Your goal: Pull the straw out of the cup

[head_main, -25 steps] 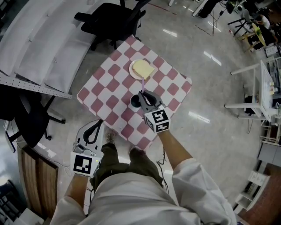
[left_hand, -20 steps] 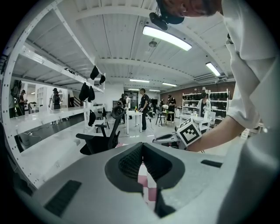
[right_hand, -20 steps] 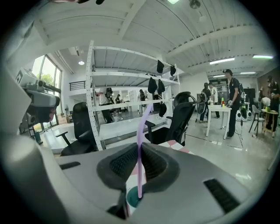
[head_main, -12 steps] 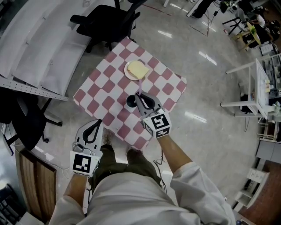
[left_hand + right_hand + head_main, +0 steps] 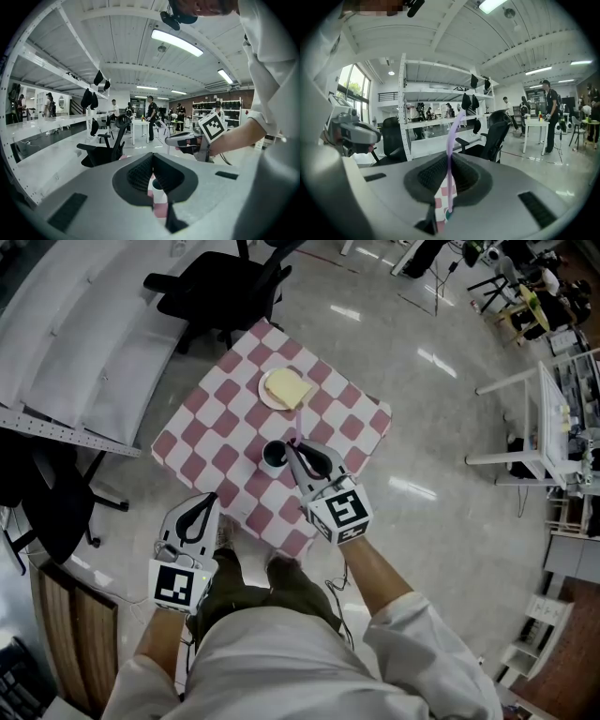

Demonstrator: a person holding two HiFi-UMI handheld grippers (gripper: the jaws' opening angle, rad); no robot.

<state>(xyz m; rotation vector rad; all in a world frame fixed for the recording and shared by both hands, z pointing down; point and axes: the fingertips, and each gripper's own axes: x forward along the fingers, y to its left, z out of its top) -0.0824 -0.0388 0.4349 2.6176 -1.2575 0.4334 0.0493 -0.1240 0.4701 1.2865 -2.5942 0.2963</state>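
Right claw [image 5: 449,159] clenched on the purple straw [image 5: 450,136], holding it upright over the dark cup [image 5: 273,455] on the checked bench [image 5: 211,442]. Left claw [image 5: 151,157] pinched together, empty (off the bench's near edge).

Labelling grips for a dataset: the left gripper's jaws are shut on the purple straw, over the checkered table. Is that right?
Not quite. It is the right gripper whose jaws are shut on the purple straw, over the checkered table; the right gripper view shows it. The left gripper holds nothing.
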